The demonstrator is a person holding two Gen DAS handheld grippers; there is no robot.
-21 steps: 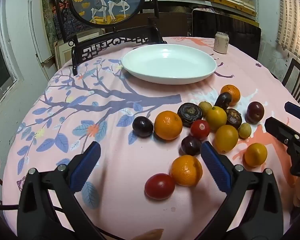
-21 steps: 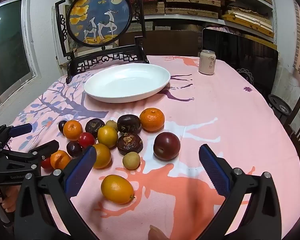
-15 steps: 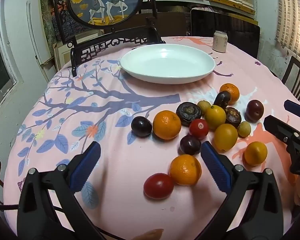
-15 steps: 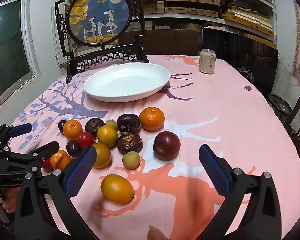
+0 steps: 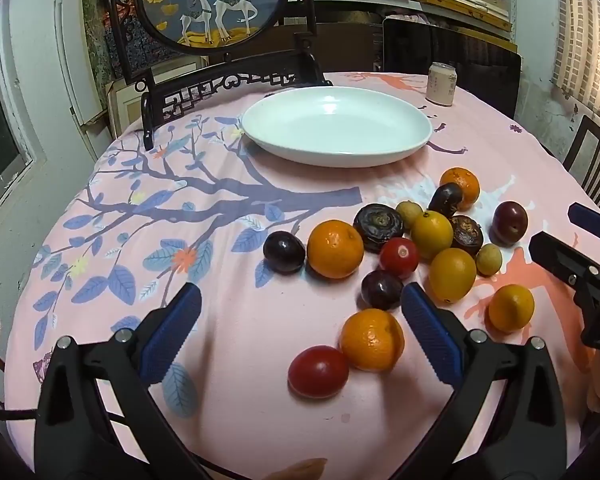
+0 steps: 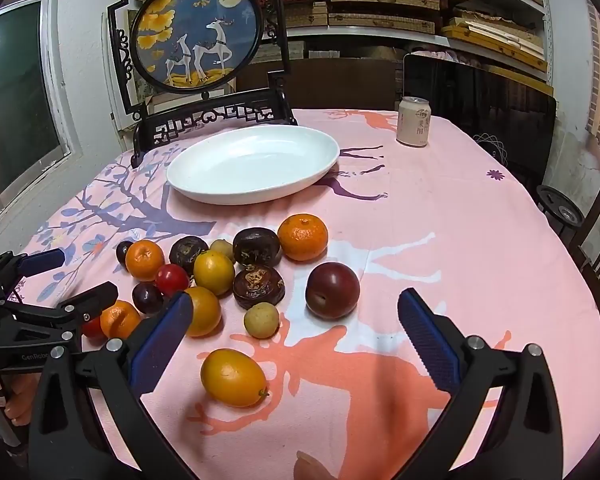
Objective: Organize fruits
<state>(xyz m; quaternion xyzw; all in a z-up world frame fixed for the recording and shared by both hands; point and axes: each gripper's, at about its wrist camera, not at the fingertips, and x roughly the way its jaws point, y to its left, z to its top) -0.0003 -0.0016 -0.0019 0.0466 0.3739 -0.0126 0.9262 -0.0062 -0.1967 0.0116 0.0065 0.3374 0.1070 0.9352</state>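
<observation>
Several fruits lie loose on the pink tablecloth: oranges [image 5: 335, 248], red tomatoes [image 5: 318, 371], dark plums [image 5: 284, 251], yellow fruits [image 6: 233, 377] and brown wrinkled fruits [image 6: 259, 286]. An empty white plate [image 5: 380, 152] stands behind them, also in the right wrist view [image 6: 220, 192]. My left gripper [image 5: 300, 328] is open and empty, above the near tomato and an orange [image 5: 372, 339]. My right gripper [image 6: 292, 340] is open and empty, just in front of the big plum [image 6: 332, 289] and the near yellow fruit.
A drink can [image 6: 413, 121] stands at the table's far right. A black framed deer screen [image 6: 196, 36] stands behind the plate. Dark chairs [image 6: 596, 240] sit at the right edge. The table edge drops off at the left.
Both grippers have shifted only slightly; the left view has tilted a little. No fruit has moved.
</observation>
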